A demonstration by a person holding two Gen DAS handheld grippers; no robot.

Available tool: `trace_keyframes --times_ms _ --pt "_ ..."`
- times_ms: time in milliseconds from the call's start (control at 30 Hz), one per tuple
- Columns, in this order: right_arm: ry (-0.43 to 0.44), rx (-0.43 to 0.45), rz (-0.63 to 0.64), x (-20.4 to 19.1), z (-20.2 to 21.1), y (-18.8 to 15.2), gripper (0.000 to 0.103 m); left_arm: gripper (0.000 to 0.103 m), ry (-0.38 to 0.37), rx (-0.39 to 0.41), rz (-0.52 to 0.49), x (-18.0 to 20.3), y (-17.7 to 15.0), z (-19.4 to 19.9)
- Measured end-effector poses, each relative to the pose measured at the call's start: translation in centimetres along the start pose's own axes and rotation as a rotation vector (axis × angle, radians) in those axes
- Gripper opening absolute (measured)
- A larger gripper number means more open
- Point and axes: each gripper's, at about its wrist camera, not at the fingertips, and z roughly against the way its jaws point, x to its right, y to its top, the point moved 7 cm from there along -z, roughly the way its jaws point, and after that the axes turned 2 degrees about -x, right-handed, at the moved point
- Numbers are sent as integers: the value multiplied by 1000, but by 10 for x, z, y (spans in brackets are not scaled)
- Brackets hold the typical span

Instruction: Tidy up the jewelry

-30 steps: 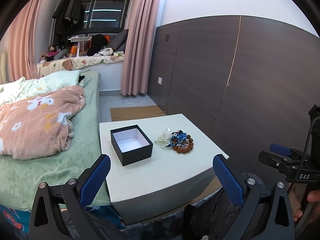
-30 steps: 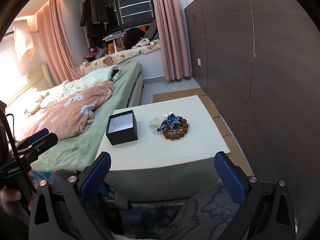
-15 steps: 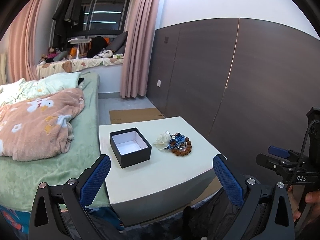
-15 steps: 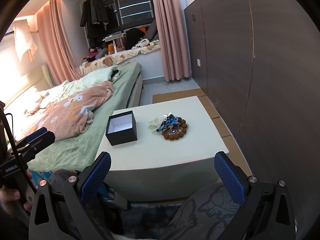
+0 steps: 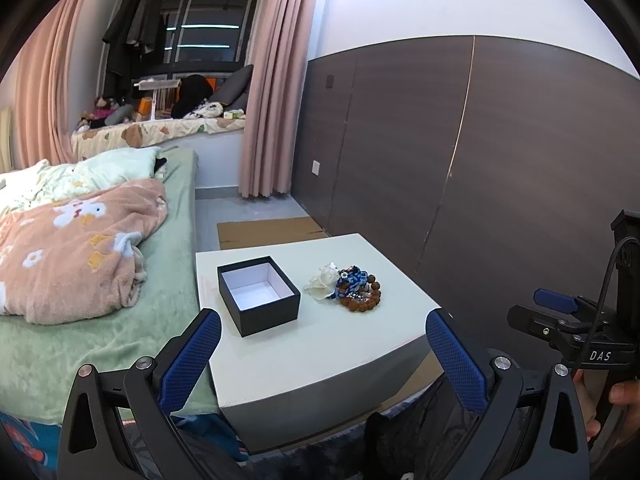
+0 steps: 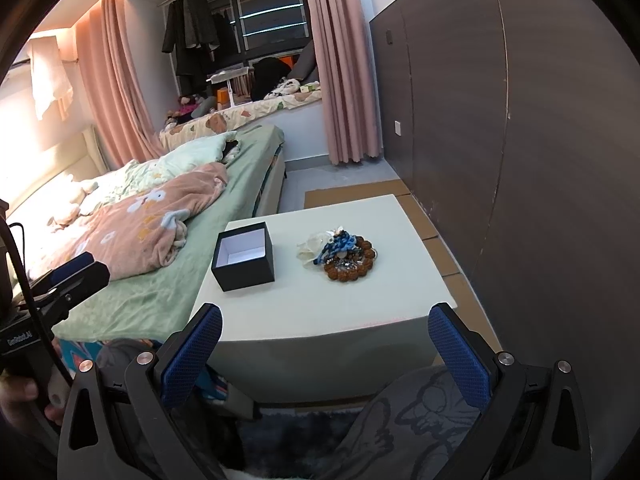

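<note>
A black open box (image 5: pixel 258 296) with a white inside stands on the white table (image 5: pixel 320 352); it also shows in the right wrist view (image 6: pixel 244 256). To its right lies a pile of jewelry (image 5: pixel 352 286): a brown bead bracelet, a blue braided piece and a white flower, also in the right wrist view (image 6: pixel 340 254). My left gripper (image 5: pixel 320 360) is open and empty, short of the table's front edge. My right gripper (image 6: pixel 324 352) is open and empty, also short of the front edge.
A bed with a green sheet and a pink blanket (image 5: pixel 68 248) lies against the table's left side. A dark panelled wall (image 5: pixel 480 160) runs along the right. Cardboard (image 5: pixel 268 230) lies on the floor behind the table. The other gripper shows at each view's edge (image 5: pixel 568 320).
Both grippers have drifted slightly; the table and its objects sit a little lower and nearer in the left wrist view. Both grippers stay open and empty.
</note>
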Motion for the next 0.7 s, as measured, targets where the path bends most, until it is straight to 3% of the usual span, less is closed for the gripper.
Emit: trace_keyframes --times_ms 700 --pt "-8 20 0 1 5 3 103 102 -1 9 1 -3 -1 2"
